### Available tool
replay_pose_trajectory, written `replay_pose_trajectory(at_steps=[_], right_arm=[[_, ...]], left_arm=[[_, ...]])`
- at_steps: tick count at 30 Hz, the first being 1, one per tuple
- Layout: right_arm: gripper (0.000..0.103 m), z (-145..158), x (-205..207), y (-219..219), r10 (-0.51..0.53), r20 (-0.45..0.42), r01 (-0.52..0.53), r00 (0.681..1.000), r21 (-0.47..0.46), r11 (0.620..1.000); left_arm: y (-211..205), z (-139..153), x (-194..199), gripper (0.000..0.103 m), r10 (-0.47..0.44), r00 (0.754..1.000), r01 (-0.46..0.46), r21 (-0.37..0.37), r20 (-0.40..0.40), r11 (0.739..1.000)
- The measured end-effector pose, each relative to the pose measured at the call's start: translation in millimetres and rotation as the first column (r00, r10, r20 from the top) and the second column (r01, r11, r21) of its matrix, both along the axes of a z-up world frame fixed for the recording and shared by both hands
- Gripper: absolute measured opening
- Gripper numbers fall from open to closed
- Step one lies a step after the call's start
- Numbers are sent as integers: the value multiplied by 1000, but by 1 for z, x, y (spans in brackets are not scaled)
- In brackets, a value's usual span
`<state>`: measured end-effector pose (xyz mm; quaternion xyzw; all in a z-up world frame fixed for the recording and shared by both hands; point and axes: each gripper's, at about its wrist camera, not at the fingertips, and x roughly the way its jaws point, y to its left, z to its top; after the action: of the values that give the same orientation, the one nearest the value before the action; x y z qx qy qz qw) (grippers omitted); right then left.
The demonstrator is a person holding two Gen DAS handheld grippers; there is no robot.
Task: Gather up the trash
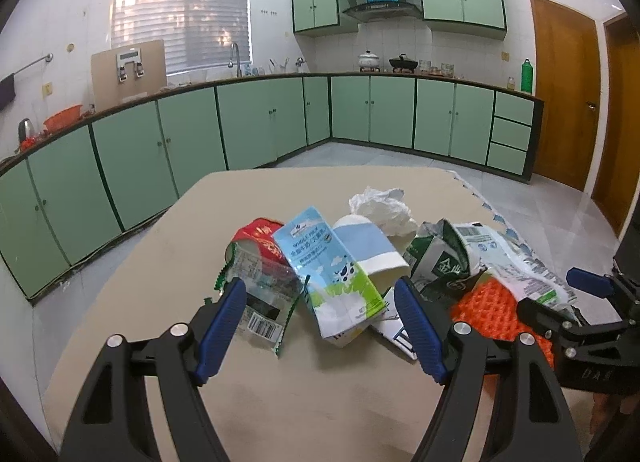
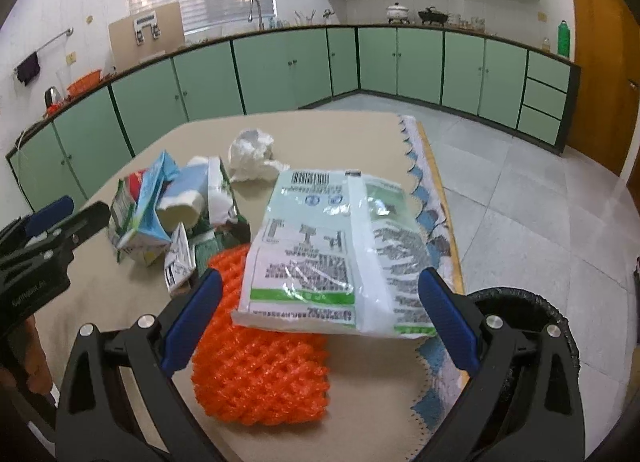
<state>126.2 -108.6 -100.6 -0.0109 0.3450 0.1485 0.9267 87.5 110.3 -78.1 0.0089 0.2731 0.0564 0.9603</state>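
Both the left gripper [image 1: 320,302] and right gripper [image 2: 320,294] hang spread and empty over the table [image 1: 168,270], where the bag [image 2: 332,246] on the net [image 2: 260,374] looks light, crinkly, slippery (pinch its near edge).

Milk carton [image 1: 336,274] lies flattened; orange foam net [image 2: 260,374] under printed bag [image 2: 332,250].

Your orange foam net [image 2: 260,374] is half buried under the white plastic bag [image 2: 332,250]. Bag print is blurred, unreadable. The black bin [image 2: 520,302] sits mostly behind your right fingers [image 2: 448,322]. The green carton [image 1: 436,266] is crumpled under other wrappers. Items along the far counter [image 1: 400,62] are too small to tell.
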Motion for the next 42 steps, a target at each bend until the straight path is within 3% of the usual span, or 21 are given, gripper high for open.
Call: replay_pose_trajectory(at_steps=[10,13,17,23,38,42], right_arm=[[94,-13,7,-2,7,-58,-6,998,10,1000],[82,-14,9,-4,21,-71,-19,997,32,999],[76,-15,8,-3,44,-78,-40,996,52,998],[74,-15,8,-10,71,-104,-60,992,108,992],[72,-9,8,-11,108,-116,-96,987,104,990],[72,-7,6,-17,111,-125,-92,986,150,984]], left_arm=[[4,-7,4,75,-1,1000,1,-5,-18,1000],[1,-8,4,75,-5,1000,5,-6,-17,1000],[-4,-8,4,75,-19,1000,19,-10,-19,1000],[-11,-4,4,75,-42,999,42,-15,-13,999],[-26,-4,6,75,-84,996,82,-44,-26,996],[-30,-4,1,75,-100,995,99,-51,-26,994]])
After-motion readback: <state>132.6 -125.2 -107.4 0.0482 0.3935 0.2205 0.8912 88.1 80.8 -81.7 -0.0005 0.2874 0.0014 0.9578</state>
